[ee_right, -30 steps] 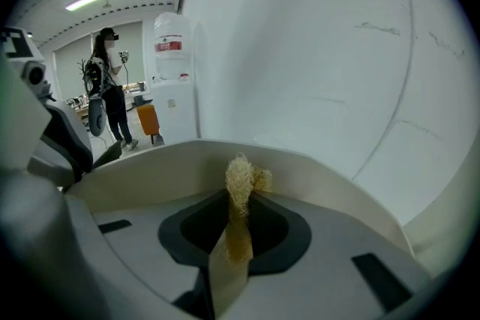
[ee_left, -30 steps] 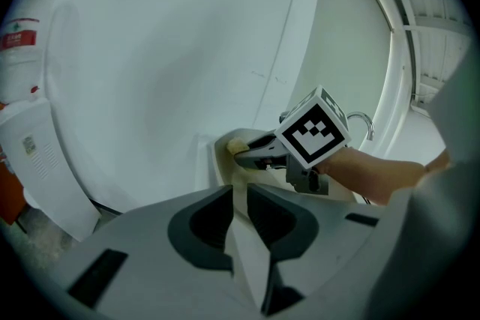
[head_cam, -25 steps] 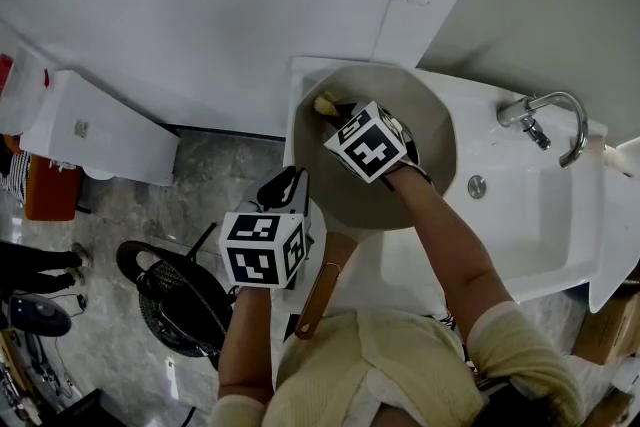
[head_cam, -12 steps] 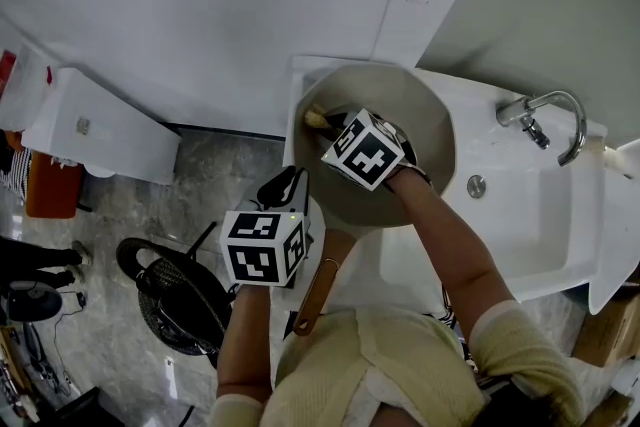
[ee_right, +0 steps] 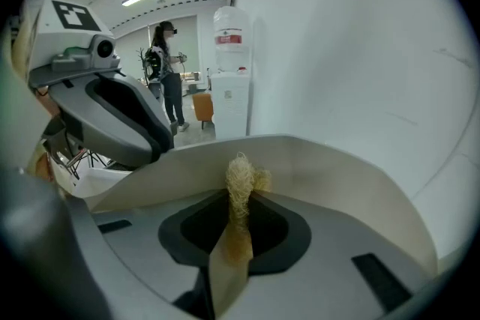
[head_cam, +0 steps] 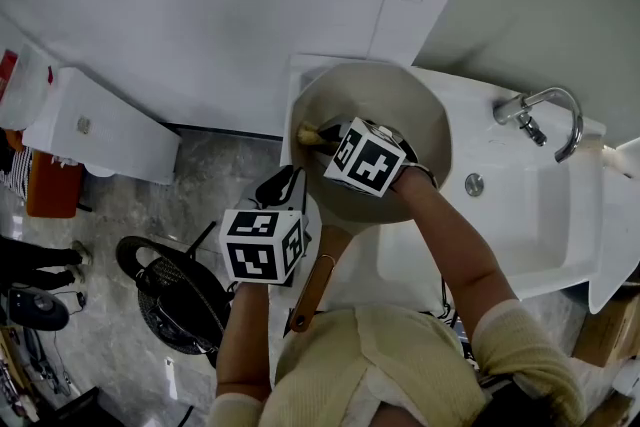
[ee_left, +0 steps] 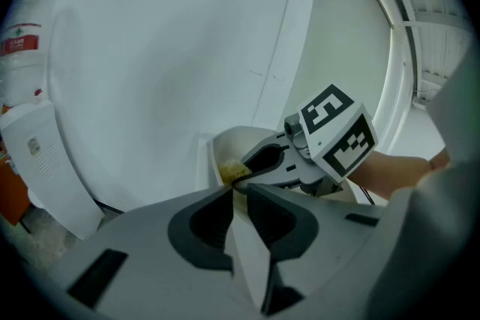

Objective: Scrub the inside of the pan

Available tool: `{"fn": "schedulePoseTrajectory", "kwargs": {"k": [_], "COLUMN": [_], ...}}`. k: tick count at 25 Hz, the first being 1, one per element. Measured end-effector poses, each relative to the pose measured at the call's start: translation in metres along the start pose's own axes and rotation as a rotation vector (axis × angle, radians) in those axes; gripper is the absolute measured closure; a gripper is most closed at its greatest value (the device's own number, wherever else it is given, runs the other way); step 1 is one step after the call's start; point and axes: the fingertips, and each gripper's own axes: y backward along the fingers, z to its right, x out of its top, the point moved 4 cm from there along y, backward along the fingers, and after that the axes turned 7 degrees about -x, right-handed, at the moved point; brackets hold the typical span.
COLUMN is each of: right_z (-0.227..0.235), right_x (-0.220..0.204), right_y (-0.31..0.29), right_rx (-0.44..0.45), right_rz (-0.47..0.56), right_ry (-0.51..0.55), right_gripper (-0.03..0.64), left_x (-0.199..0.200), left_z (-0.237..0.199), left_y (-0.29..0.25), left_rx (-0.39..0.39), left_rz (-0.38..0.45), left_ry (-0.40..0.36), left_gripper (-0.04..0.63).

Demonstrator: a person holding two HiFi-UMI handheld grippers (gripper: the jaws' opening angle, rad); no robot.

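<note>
A beige pan [head_cam: 400, 115] lies tilted over the left end of the white sink, its wooden handle [head_cam: 315, 287] pointing toward me. My left gripper [head_cam: 285, 183] is shut on the pan's thin left rim [ee_left: 238, 236]. My right gripper [head_cam: 325, 137] reaches into the pan, shut on a yellowish fibre scrubber [head_cam: 310, 132]. The scrubber [ee_right: 240, 180] presses against the pan's inner wall [ee_right: 337, 176] near its left edge. The left gripper view shows the scrubber [ee_left: 232, 172] just beyond my shut jaws, with the right gripper [ee_left: 247, 165] behind it.
The sink basin [head_cam: 540, 215] and a chrome tap [head_cam: 545, 115] lie to the right of the pan. A white water dispenser [head_cam: 90, 130] and a black fan [head_cam: 175, 300] stand on the floor at left. A person [ee_right: 165, 64] stands far off.
My right gripper has slid the scrubber left and toward me along the pan's inner wall. The left gripper has kept its hold and barely moved.
</note>
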Motion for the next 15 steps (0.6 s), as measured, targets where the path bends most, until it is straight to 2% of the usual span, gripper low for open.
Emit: {"fn": "schedulePoseTrajectory", "kwargs": {"k": [15], "right_z": [-0.043], "right_x": [-0.013], "right_y": [0.02], "right_rx": [0.222], "right_rz": [-0.049], "right_ry": [0.174], "right_gripper": [0.538], "left_x": [-0.006], "left_z": [0.007], "left_y": [0.003], "left_rx": [0.026], "left_rz": [0.0], "left_ry": [-0.008], "left_gripper": [0.486]}}
